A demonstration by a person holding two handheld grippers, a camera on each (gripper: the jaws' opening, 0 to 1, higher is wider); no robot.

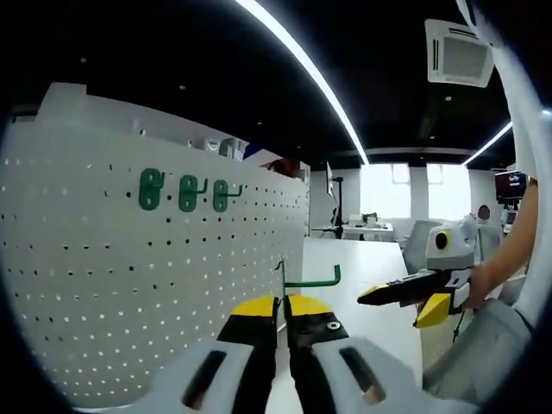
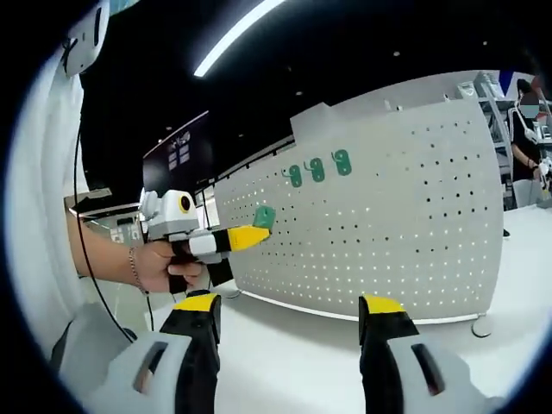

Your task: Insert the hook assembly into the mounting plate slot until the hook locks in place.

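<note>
**Green hook held short of the pegboard**

Our left claw [image 1: 283, 312] is pinching a green hook [image 1: 309, 278], its tip pointing toward 2 o'clock, beside the white pegboard [image 1: 155, 285]. Three green hooks [image 1: 186, 191] already sit on the board at 10 o'clock. Our right claw [image 2: 289, 316] is spread wide with nothing between, above the white worktop [image 2: 293, 362].

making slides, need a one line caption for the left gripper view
Left gripper shut on a green hook beside the white pegboard, where three green hooks already hang.
</note>
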